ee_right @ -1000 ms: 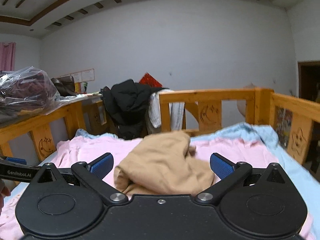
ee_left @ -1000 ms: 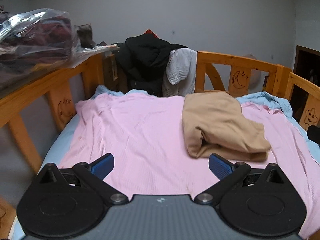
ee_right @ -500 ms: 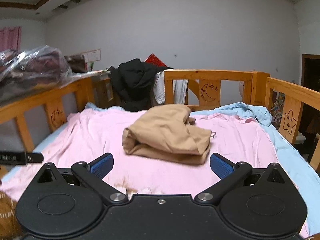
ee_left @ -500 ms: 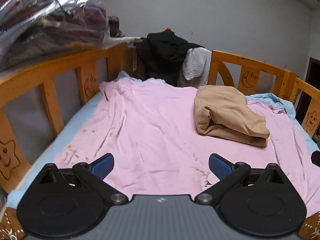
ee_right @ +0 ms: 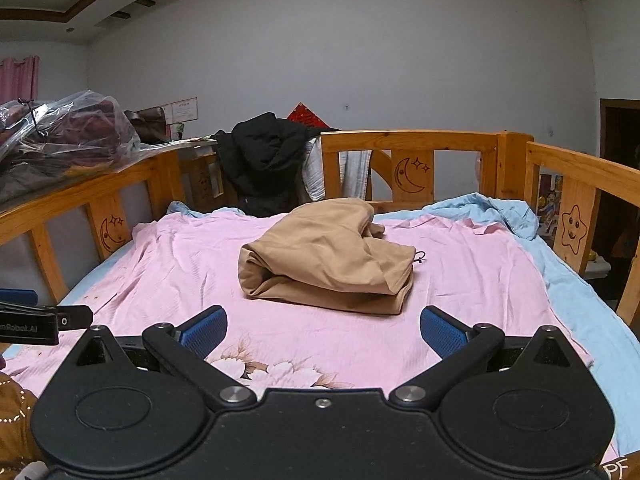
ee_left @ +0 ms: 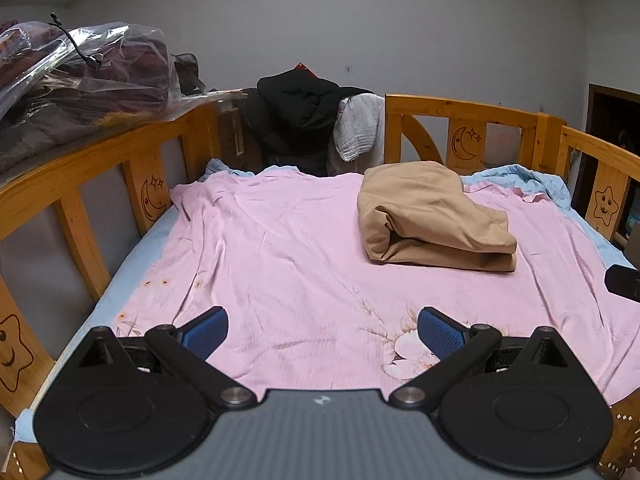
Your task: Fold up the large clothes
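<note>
A tan garment (ee_left: 428, 220) lies folded in a bundle on the pink sheet (ee_left: 280, 260) of the bed, toward the far right. It also shows in the right wrist view (ee_right: 328, 256), at the middle of the pink sheet (ee_right: 460, 276). My left gripper (ee_left: 322, 330) is open and empty, held over the near edge of the bed, well short of the garment. My right gripper (ee_right: 323, 330) is open and empty, also back from the garment. Part of the left gripper shows at the left edge of the right wrist view (ee_right: 32, 320).
A wooden bed rail (ee_left: 92, 168) with moon and star carvings runs round the bed. A black jacket (ee_left: 300, 116) and a white cloth (ee_left: 358, 132) hang on the far rail. A plastic bag of clothes (ee_left: 76, 76) sits at the left. A blue sheet (ee_right: 568, 280) lies at the right.
Both grippers have pulled back from the tan garment toward the near edge of the bed. The garment lies still and looks farther away. Both jaws stay open.
</note>
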